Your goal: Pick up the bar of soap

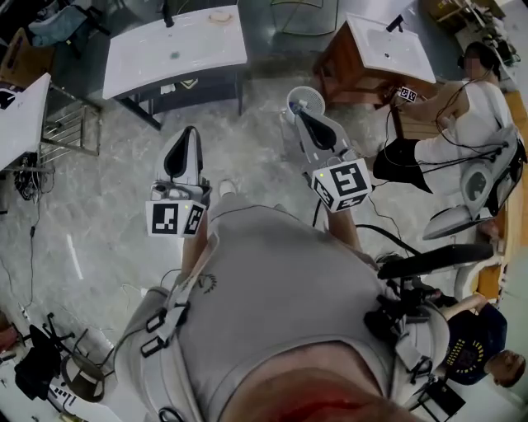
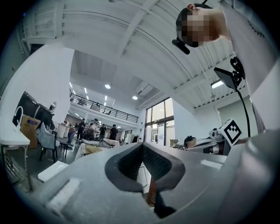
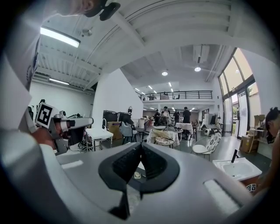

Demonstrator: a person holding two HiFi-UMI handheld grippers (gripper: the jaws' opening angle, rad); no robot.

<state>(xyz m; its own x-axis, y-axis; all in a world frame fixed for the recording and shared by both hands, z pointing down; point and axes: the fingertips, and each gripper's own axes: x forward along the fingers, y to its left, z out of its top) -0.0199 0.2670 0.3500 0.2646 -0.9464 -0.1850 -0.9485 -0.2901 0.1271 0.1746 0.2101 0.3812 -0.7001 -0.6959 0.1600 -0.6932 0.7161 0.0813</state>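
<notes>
I cannot make out a bar of soap for certain. A small pale round thing (image 1: 219, 15) lies at the back of the white washstand top (image 1: 148, 58), too small to identify. My left gripper (image 1: 188, 133) hangs over the floor in front of that washstand, jaws together and empty. In its own view, the left gripper (image 2: 142, 148) points at the hall, its dark pads meeting. My right gripper (image 1: 299, 110) is held to the right, also over the floor. The right gripper (image 3: 141, 148) is shut on nothing in its own view.
A wooden washstand with a white basin (image 1: 388, 45) stands at the back right. A seated person (image 1: 466, 115) with cables is beside it. A white table (image 1: 21, 115) is at the left edge. Stands and gear (image 1: 58, 371) crowd the lower left; another person (image 1: 483, 346) is at lower right.
</notes>
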